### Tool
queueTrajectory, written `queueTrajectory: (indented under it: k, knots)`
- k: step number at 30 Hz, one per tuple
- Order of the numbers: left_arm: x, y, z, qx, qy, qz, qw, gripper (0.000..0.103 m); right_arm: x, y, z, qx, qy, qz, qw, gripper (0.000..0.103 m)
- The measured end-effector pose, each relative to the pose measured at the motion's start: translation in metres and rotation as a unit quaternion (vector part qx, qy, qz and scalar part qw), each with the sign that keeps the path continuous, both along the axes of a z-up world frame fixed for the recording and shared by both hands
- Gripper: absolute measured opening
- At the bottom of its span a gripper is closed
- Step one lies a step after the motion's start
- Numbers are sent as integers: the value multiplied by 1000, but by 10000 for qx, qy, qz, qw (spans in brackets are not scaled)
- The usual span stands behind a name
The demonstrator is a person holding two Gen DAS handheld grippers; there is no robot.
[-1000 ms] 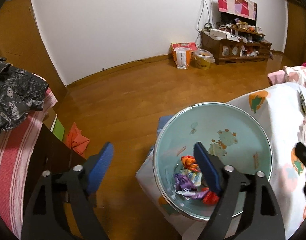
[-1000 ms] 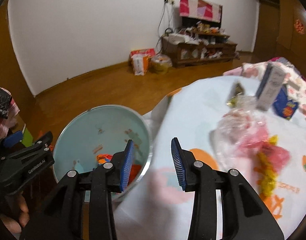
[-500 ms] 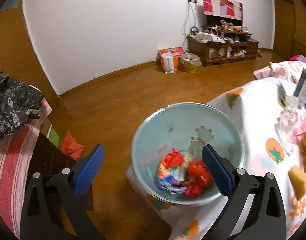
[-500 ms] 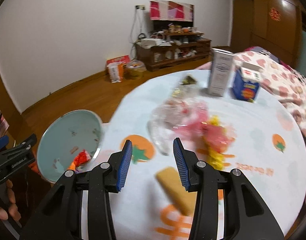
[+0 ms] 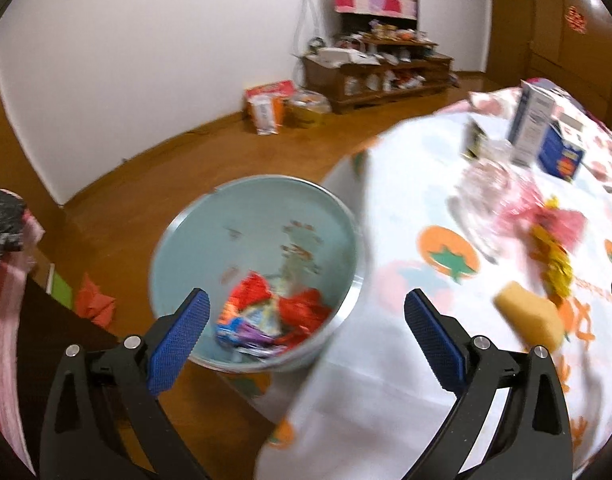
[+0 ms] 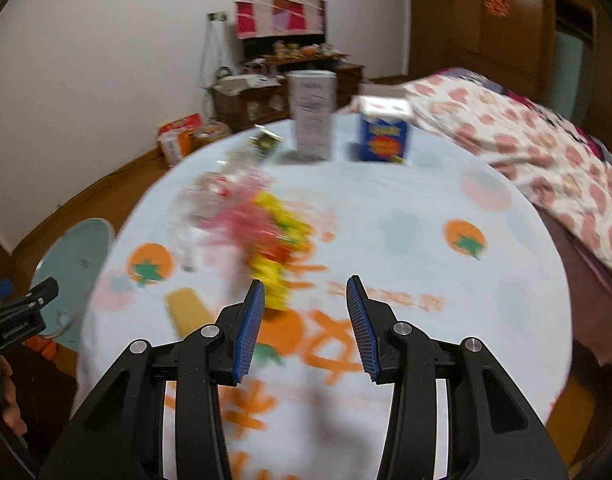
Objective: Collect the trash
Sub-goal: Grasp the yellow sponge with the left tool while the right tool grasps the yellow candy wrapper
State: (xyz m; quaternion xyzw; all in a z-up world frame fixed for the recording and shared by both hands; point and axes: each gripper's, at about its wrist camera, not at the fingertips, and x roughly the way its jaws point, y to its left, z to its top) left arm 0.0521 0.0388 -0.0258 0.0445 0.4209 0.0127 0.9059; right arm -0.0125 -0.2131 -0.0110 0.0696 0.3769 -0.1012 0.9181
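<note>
Yellow wrapper (image 6: 272, 276) just beyond right hand-held gripper (image 6: 306, 322).

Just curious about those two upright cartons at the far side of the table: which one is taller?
The white and grey carton is taller. The blue carton beside it, with a red and yellow label, is plainly shorter.

Both wrist views down over table (image 6: 406, 216)

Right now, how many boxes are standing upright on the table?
2. A tall white carton and a shorter blue box to its right, both at the table's far edge. None looks hidden.
</note>
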Motion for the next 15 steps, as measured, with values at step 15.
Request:
queueTrajectory:
  k: [15]
  knots:
    - [-4,-100,-15,-581,367,-1029,9923,82,-27,-38,-8,-97,103,-146,9998,43]
